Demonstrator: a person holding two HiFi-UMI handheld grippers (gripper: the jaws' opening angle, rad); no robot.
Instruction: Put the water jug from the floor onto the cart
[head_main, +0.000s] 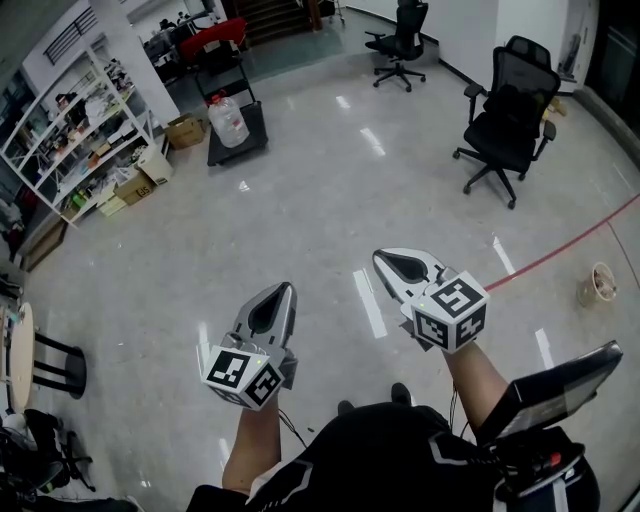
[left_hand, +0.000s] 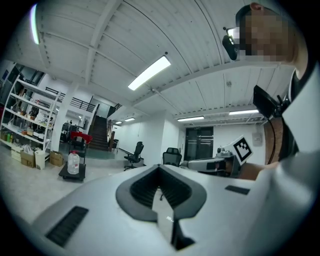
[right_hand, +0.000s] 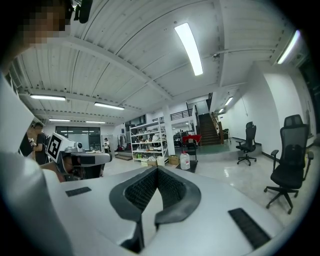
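I hold both tools out level over a glossy grey floor. The left gripper and the right gripper each have their jaws closed together with nothing between them, as each gripper view shows. The water jug stands well away across the room. It is a clear bottle with a pale cap, too small to show more detail, and it appears to stand on the low dark deck of the cart rather than on the floor. I cannot tell whether the red piece above the cart belongs to its frame. White shelving runs along the left wall, its contents a blur of small goods and its far end cut off by the picture edge. Cardboard boxes sit at its foot beside the cart. Two black office chairs stand apart on the right. A red line crosses the floor there and runs out of the picture. My own body hides the floor at my feet, and a dark device at my right side is cropped at the lower edge. A staircase rises behind the cart, its top lost in shadow.
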